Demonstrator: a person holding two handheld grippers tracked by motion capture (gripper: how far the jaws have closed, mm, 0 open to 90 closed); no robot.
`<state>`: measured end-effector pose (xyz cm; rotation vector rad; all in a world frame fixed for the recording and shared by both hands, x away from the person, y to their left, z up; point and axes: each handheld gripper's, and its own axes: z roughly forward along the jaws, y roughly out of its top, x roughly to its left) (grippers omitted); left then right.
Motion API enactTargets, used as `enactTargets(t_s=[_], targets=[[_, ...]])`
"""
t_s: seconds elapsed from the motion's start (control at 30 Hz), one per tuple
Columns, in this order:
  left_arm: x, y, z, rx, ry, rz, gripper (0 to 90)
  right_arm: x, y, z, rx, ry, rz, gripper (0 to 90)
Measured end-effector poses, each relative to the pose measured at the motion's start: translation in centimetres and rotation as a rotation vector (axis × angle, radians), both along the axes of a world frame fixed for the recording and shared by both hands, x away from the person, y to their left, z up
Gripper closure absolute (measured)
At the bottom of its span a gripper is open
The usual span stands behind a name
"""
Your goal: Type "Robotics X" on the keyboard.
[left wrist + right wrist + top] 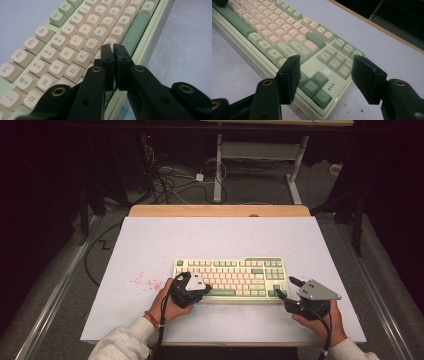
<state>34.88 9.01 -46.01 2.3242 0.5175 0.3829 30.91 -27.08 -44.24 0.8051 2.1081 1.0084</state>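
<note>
1. White table (150, 245) surface, speckled red toward its left front, carries a single pale green keyboard (231, 279) in front of the person, with dark floor and cabling beyond the far edge.
2. Nearest the front edge: the right gripper (283, 288) sits at the keyboard's right front corner. In the right gripper view its fingers (290, 76) stand spread, nothing between them, straddling the arrow-key cluster (315, 87) from just in front of it.
3. Slightly farther in: the left gripper (204, 291) is over the keyboard's front left portion. In the left gripper view its fingers (108, 62) are pressed together, holding nothing, tips poised over the bottom letter row beside the green space bar (136, 31). Whether the tips touch a key cannot be told.
4. Long axis: the keyboard runs left to right across the table, parallel to its front edge.
5. Governing relation, in judgement: the letter keys lie directly beneath and ahead of the closed left fingers, so the left hand is the nearer for a key press; the right fingers need only descend to reach the corner.
</note>
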Motion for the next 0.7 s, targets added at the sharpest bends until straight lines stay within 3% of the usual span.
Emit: enactTargets(t_s=[0.3,0.43,0.7], targets=[[0.0,-0.8,-0.3,0.028,-0.002,-0.023,87.3,0.2,0.2,0.1,0.008,0.007,0.015,35.1],[-0.2,-0.9,0.0,0.036,-0.011,-0.038,83.6,0.3,0.3,0.2,0.006,0.005,0.017,34.7],[-0.5,0.8,1.0,-0.021,-0.052,-0.016,72.8,0.7,0.6,0.5,0.005,0.008,0.025,35.9]])
